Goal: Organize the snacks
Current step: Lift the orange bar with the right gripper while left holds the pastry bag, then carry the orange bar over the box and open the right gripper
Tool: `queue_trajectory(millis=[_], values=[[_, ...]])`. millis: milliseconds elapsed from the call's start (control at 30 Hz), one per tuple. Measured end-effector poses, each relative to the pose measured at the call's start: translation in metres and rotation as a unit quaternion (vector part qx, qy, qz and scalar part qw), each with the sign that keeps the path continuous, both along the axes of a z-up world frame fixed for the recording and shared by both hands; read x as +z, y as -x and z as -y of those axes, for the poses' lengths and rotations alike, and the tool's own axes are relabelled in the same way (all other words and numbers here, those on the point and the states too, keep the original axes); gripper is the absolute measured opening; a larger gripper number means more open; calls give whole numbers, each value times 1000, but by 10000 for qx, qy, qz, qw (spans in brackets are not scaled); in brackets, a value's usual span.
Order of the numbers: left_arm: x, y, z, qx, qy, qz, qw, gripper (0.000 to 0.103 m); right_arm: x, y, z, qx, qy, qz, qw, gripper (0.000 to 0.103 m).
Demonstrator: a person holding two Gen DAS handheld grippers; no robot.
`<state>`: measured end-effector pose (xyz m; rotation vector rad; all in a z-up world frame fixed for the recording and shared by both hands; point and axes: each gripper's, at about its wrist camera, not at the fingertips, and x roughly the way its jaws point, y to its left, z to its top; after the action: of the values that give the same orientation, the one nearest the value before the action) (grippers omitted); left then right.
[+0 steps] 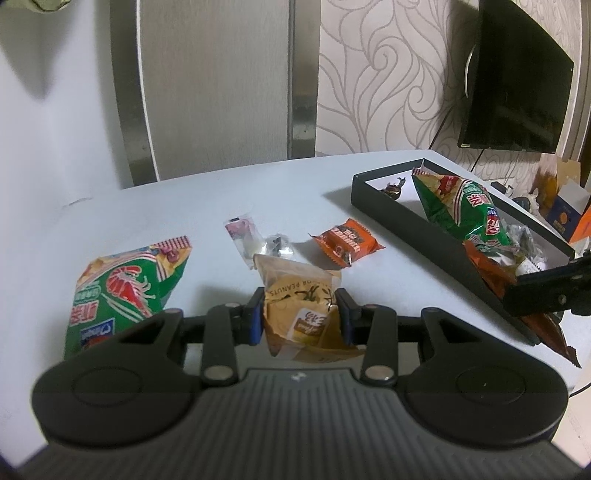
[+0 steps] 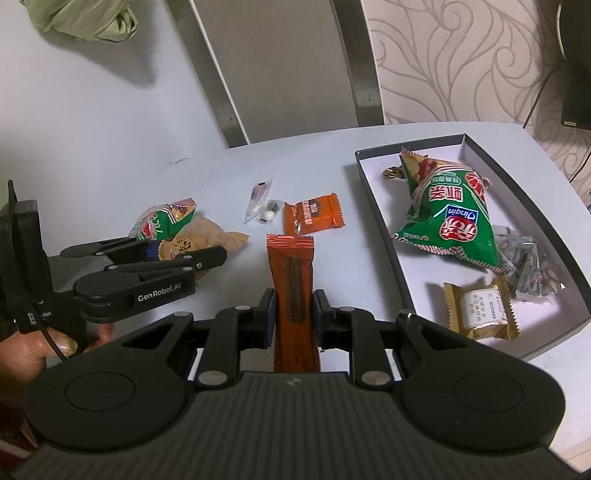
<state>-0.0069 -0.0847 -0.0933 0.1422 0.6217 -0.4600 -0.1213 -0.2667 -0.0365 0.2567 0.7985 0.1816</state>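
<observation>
My left gripper is shut on a tan peanut packet above the white table. In the right wrist view the same left gripper shows at the left, with the tan packet between its fingers. My right gripper is shut on a long orange wafer bar. A black-walled box at the right holds a green crisp bag, a gold biscuit packet and a silvery packet. On the table lie a second green crisp bag, an orange packet and a small clear sachet.
A chair back stands behind the table's far edge. A dark screen hangs on the patterned wall at the right. A person's hand holds the left gripper's handle. Green cloth lies at the top left.
</observation>
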Motion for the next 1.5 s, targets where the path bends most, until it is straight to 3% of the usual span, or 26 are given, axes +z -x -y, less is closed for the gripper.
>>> queue_trajectory(millis=[400, 900, 1367, 1467, 1500], values=[[3, -4, 5, -1, 28, -12, 10000, 42, 4, 4, 17, -168, -39, 13, 9999, 24], [2, -4, 4, 160, 37, -52, 9999, 42, 14, 9, 91, -1140, -119, 204, 9932, 24], [10, 11, -3, 190, -76, 171, 9996, 42, -17, -24, 121, -1766, 677, -13, 9819, 24], [11, 15, -2, 120, -115, 222, 9996, 42, -23, -26, 124, -1910, 711, -45, 9790, 32], [11, 15, -1, 98, -116, 233, 9996, 42, -22, -25, 125, -1943, 669, -18, 9787, 42]])
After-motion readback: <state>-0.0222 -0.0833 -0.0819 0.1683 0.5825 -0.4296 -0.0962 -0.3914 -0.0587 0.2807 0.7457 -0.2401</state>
